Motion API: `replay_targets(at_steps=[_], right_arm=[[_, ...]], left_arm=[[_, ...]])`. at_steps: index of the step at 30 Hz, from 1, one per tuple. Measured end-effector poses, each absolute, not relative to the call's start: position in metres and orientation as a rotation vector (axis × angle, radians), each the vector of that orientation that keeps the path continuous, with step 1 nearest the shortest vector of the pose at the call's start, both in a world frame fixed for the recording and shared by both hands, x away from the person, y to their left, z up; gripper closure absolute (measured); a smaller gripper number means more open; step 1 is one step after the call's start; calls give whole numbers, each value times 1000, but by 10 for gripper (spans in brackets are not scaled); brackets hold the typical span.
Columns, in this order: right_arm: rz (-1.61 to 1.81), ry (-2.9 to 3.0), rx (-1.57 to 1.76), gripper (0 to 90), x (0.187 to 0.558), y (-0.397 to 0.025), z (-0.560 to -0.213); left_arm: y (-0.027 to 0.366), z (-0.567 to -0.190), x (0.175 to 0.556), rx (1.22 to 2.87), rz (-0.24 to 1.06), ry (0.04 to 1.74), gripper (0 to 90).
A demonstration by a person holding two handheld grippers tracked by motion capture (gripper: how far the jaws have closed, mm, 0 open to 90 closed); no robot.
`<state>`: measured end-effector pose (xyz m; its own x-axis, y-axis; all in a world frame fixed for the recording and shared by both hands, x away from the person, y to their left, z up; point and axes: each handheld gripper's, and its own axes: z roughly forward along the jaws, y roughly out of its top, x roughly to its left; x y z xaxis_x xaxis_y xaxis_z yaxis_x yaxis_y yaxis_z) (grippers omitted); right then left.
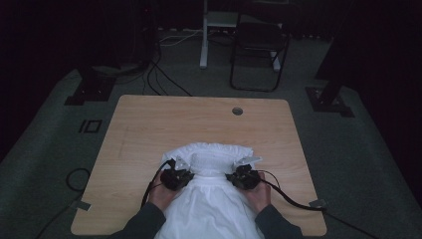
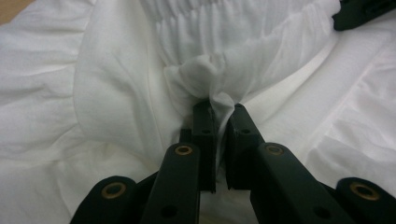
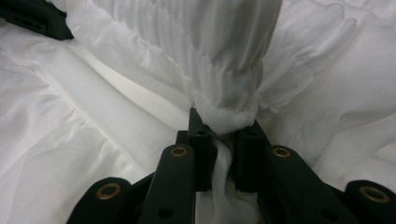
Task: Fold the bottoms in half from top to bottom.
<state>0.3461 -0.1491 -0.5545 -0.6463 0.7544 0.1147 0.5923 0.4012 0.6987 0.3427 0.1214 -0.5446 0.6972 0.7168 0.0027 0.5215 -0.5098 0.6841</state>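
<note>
Dim room, dark carpet; wooden table carries a white garment lying between and ahead of both tongs. Left gripper has its jaws nearly closed on a pinched fold of cloth; right gripper is likewise clamped on a gathered bunch. Material judged light, soft and limp, likely to sag and slip; best held at the shirred band. Appearance: white, ruffled, elastic-gathered, possibly a dress.
</note>
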Motion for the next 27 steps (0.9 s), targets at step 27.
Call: replay_targets(at_steps=[27], right_arm=[[989, 2282, 1367, 818, 453, -138, -547]], left_arm=[[98, -533, 458, 2303, 525, 1045, 836]])
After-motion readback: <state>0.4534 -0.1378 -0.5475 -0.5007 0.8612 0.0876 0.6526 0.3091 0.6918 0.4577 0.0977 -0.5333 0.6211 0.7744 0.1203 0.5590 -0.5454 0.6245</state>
